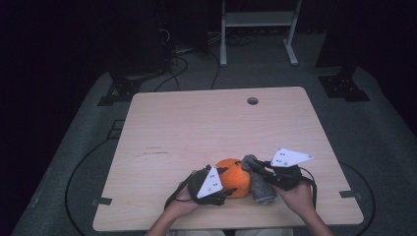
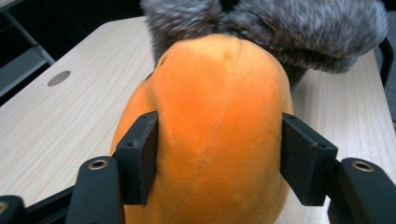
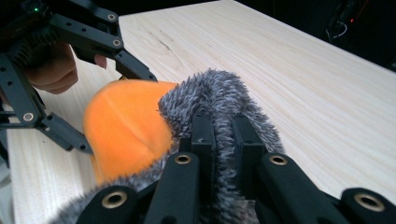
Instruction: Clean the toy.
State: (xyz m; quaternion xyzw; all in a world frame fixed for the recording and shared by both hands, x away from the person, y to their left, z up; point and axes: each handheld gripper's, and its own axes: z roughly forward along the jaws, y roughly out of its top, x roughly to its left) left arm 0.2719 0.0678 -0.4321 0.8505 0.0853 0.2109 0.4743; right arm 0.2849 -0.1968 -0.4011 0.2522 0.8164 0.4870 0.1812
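One orange plush toy (image 1: 235, 177), one grey furry plush piece (image 1: 259, 185), two grippers, left (image 1: 222, 183) and right (image 1: 256, 168), on one wooden surface (image 1: 206, 123).

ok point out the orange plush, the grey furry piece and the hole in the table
orange plush (image 2: 219, 121), left gripper view, middle of its front
grey furry piece (image 3: 219, 95), right gripper view, top of the fold
table hole (image 1: 253, 101), high view, its centre

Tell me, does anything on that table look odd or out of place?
Nothing looks spilled or broken. The orange plush is squeezed between the left tool pads, and the right tool pinches grey fur draped against it. The table looks unmarked apart from faint scuffs.
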